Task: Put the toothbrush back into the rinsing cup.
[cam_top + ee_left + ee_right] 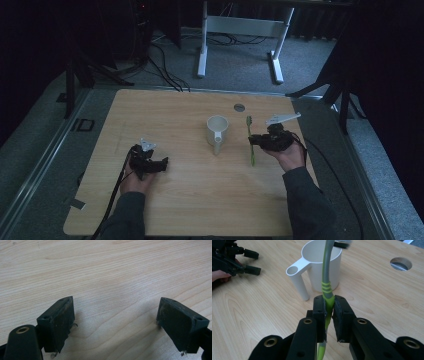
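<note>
Lay broad and pale, the wooden table, bare but for a round cable hole near its far edge; stood upright near the middle, the white mug, open mouth up, with its tube-like handle turned toward the person's side; rested low on the wood well to the left of the mug, the left gripper, jaws spread wide with nothing between them but table grain in the left gripper view; hovered just right of the mug, the right gripper, jaws pinched together on the green and grey toothbrush around the ribbed part of its handle; pointed head toward the table's far edge, tail toward the person, beside the mug and not yet in it; appeared blurred at the top of the right gripper view, the bristle head, near the mug's rim. Likely risks from here: slipping or pivoting of the thin, curved handle in so narrow a pinch; catching the head on the rim and tipping the light mug, with no support from the idle left gripper.
</note>
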`<action>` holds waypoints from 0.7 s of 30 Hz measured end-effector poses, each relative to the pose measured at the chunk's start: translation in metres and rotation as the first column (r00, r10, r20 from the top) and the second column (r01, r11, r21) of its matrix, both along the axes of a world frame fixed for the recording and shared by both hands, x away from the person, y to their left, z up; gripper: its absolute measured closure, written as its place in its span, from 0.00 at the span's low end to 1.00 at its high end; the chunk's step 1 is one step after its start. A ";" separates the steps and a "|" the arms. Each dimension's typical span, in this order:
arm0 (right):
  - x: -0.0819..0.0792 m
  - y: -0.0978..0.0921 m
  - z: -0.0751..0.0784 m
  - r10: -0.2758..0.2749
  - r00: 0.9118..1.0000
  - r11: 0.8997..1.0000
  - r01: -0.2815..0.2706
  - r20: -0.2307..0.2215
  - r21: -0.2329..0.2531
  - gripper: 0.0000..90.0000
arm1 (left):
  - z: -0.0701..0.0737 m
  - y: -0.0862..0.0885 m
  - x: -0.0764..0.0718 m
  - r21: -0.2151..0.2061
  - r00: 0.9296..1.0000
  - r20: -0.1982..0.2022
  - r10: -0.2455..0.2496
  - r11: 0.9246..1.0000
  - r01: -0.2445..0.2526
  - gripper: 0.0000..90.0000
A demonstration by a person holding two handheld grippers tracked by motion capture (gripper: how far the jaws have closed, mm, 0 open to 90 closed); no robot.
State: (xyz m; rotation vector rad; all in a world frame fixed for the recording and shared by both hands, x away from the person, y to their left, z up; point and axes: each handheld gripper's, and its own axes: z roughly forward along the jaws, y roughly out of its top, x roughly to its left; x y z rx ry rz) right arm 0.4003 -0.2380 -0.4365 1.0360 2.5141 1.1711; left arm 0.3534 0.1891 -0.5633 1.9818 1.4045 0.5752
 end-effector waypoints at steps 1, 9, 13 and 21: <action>0.000 0.000 0.001 -0.002 1.000 1.000 0.002 0.004 0.001 0.90 | 0.000 0.000 0.000 0.000 1.000 0.000 0.000 1.000 0.000 0.17; -0.001 0.000 0.003 -0.011 1.000 1.000 0.011 0.026 0.015 0.90 | 0.000 0.000 0.000 0.000 1.000 0.000 0.000 1.000 0.000 0.17; 0.000 0.002 0.003 -0.014 0.999 1.000 0.013 0.035 0.022 0.90 | 0.000 0.000 0.000 0.000 1.000 0.000 0.000 1.000 0.000 0.17; 0.001 0.008 0.006 -0.007 0.999 1.000 0.006 0.053 0.027 0.90 | 0.000 0.000 0.000 0.000 1.000 0.000 0.000 1.000 0.000 0.17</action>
